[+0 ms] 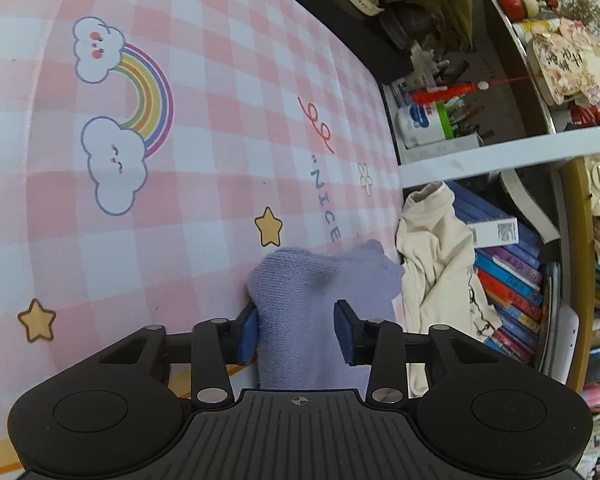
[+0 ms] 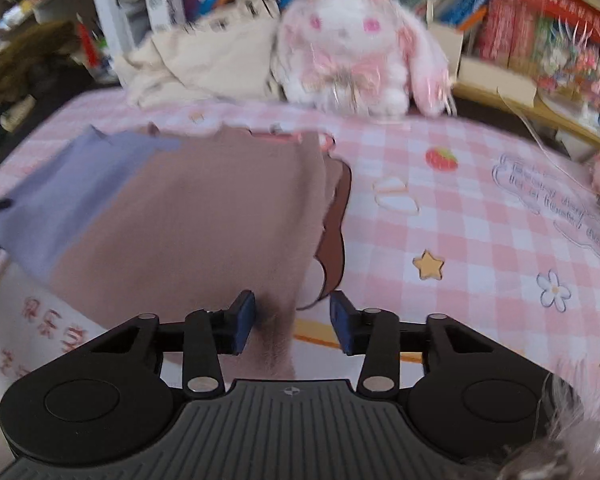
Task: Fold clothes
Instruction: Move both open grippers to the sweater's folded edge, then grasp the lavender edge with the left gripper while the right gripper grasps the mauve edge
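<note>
Jaws pinch lavender cloth [image 1: 300,300] left, brown cloth [image 2: 204,216] right (blurred).

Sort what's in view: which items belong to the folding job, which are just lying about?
Job: lavender knit garment in left gripper; brown garment at right gripper.

Lying about: cream top, plush bunny, books, white bottle.

Bare checked cloth [image 1: 204,128] leftward; cluttered bookshelf [image 1: 512,160] rightward.
</note>
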